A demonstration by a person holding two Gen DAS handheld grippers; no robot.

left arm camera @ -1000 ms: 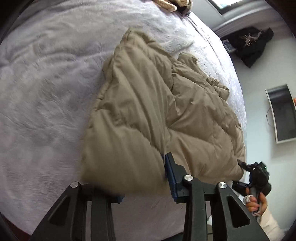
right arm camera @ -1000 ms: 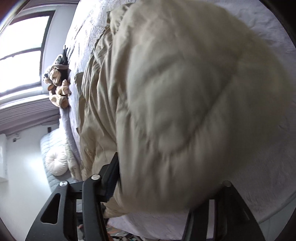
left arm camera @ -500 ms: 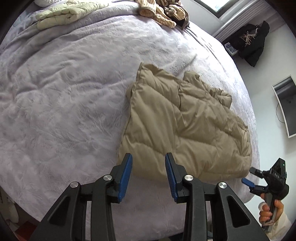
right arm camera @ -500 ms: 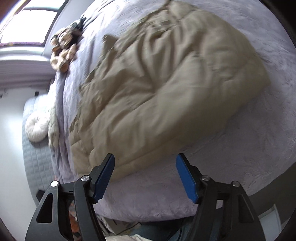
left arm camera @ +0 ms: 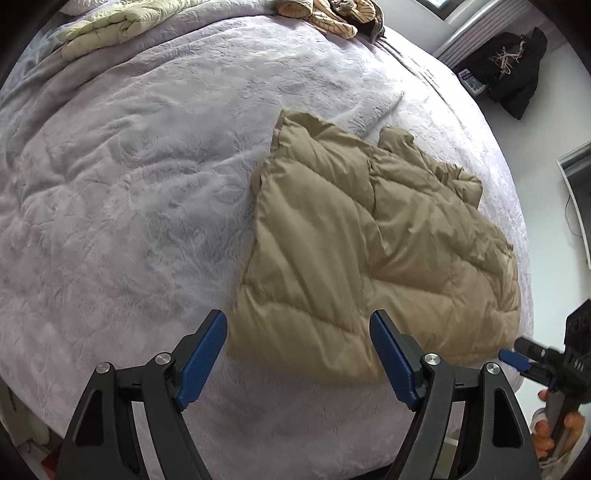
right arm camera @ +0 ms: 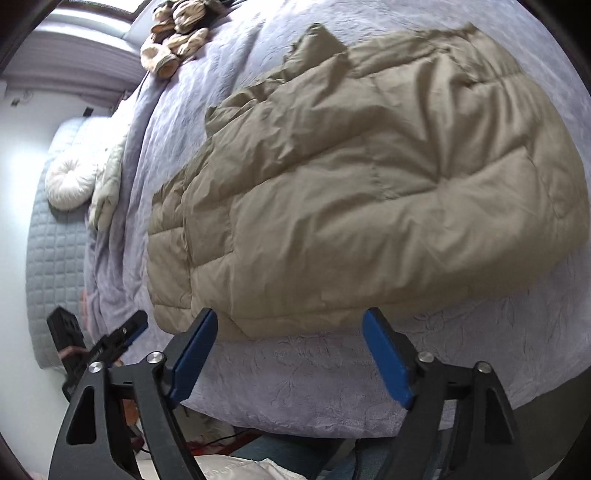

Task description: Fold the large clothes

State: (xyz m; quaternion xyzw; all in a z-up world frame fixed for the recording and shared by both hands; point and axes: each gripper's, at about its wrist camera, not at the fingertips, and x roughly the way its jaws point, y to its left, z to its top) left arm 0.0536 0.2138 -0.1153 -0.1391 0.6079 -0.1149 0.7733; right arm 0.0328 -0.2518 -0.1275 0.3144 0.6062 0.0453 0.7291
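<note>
Bed under a lilac embossed bedspread fills both views; other laundry is parked at the far edge: pale green quilted garment at 11 o'clock in the left wrist view, tan striped bundle at 12, round white cushion at 9 in the right wrist view. The task item, a tan puffer jacket, lies folded near the bed's near edge, at 3 to 4 o'clock of centre in the left view and filling 12 to 3 in the right view. It looks folded over once: the near edge is a rounded fold, the collar end still lumpy at 1 o'clock in the left view. Left gripper hangs over the jacket's near corner, jaws opening, nothing pinched; the fabric seen between the blue pads lies below them. Right gripper sits just off the near hem, over bare bedspread, jaws opening too, nothing held. Judgement: this is release and regrip between folds. To do it well, let both jaws clear fully, then take the two ends of one edge symmetrically, biting all the stacked layers, not just the top shell. Puffer fill springs back, so press air out along the crease and carry the edge low and level. Risk: slick shell slips, layers shear, fold goes crooked.
</note>
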